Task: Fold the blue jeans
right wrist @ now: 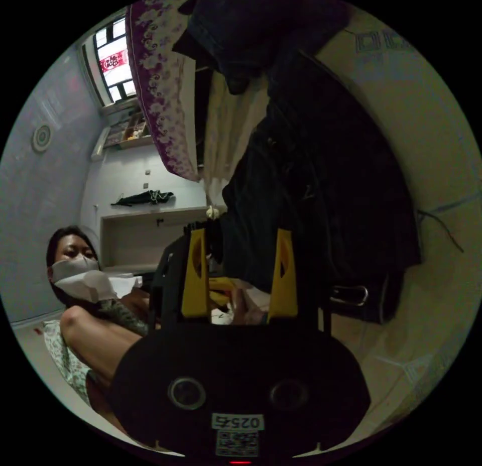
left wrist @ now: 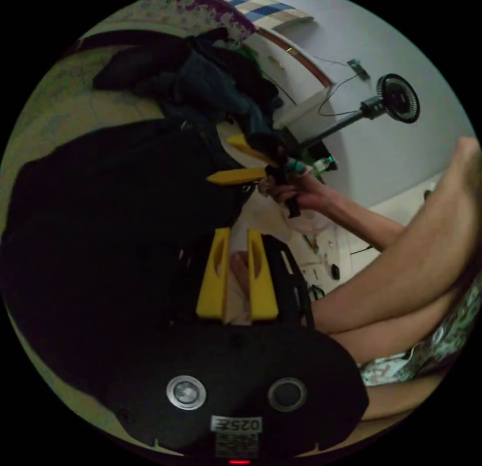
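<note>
You hold two yellow-jawed hand-held grippers, left (left wrist: 236,235) and right (right wrist: 240,237), both released beside one dark blue denim jeans (right wrist: 321,185).

Jeans (left wrist: 100,225) too dark, colour & folds unclear.

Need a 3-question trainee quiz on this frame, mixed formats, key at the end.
1. True or false: the left gripper has its jaws spread wide around the dark jeans.
2. In the left gripper view, what stands against the wall behind the right gripper? A) ladder B) fan C) lamp
3. Fill in: in the right gripper view, the right gripper has its jaws ____.

Key:
1. False; jaws stand close together, nothing of the jeans between them.
2. B, the fan.
3. Open, beside the jeans.
</note>
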Motion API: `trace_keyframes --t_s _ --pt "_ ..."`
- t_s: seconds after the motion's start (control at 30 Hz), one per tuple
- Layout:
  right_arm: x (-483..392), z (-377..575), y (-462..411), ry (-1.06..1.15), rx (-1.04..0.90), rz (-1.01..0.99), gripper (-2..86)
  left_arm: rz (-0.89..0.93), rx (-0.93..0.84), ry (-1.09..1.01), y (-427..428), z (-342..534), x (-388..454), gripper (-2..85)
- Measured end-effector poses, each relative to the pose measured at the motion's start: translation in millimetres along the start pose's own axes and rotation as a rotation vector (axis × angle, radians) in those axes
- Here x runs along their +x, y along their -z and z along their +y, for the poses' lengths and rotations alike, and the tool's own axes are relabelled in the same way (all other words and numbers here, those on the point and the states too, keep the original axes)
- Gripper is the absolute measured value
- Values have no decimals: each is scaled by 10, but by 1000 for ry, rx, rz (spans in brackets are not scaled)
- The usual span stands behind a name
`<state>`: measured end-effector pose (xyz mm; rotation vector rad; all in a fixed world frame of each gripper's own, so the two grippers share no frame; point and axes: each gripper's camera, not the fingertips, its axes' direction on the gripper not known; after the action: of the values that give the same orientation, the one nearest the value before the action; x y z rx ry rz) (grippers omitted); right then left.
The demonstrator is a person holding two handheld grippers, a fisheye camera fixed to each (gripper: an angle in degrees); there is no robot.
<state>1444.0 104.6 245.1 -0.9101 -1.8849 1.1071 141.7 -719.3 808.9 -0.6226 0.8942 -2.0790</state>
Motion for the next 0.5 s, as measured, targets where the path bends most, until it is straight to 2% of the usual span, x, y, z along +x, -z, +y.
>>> trace_keyframes --t_s 0.13,0.2,0.27,0.37,0.5 --pt "-72 78 -22 183 -23 248 176 -219 135 141 602 320 -403 40" --pt "-186 116 -189 345 -55 461 166 -362 223 307 1035 607 -829 45" --pt "-181 104 -404 432 -103 557 164 -471 271 446 1330 868 -1134 50" --pt "-13 45 -824 513 -185 525 164 -534 297 607 1686 1291 -1536 84" --pt "381 -26 -1543 511 -288 347 171 -310 255 731 1761 1765 -1963 123"
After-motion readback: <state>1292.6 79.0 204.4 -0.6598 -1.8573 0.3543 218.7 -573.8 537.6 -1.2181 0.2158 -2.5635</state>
